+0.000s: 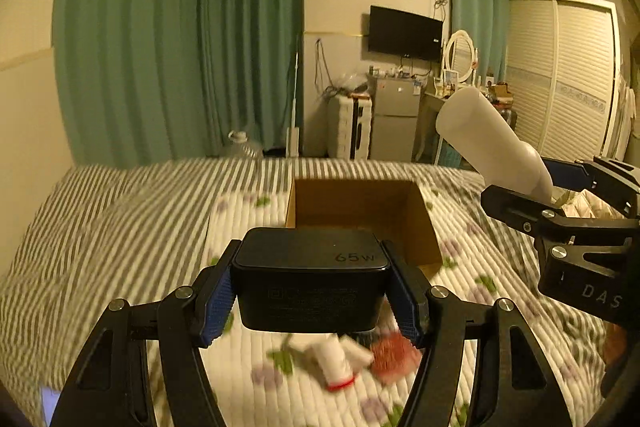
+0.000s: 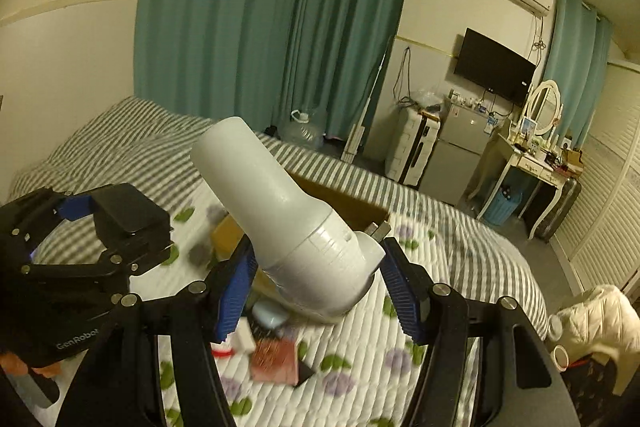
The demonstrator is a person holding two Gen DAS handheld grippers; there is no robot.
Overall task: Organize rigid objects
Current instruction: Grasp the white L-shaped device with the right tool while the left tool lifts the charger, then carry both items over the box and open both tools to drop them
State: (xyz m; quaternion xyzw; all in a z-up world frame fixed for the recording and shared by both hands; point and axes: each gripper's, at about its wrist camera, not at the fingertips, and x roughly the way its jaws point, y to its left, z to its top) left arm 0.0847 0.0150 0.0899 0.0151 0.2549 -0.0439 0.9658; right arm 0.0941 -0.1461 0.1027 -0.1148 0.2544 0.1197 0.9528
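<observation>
A black charger (image 1: 310, 279) marked 65W is clamped between the blue pads (image 1: 214, 303) of the left gripper (image 1: 312, 297), both pads pressed against its sides. An open cardboard box (image 1: 360, 211) is seen just beyond the fingertips, on the floral quilt (image 1: 460, 267). A white bottle-shaped object (image 2: 288, 219) is held at its narrow end by the right gripper (image 2: 316, 283), its wide end tilted up and away. Small blurred items (image 1: 340, 359) lie below the left fingers.

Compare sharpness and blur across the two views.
Left wrist view: charger sharp in the left gripper, bed streaked with motion blur. Right wrist view: white bottle crisp, clutter beneath smeared; both bend straight lines and look dim yellow.
</observation>
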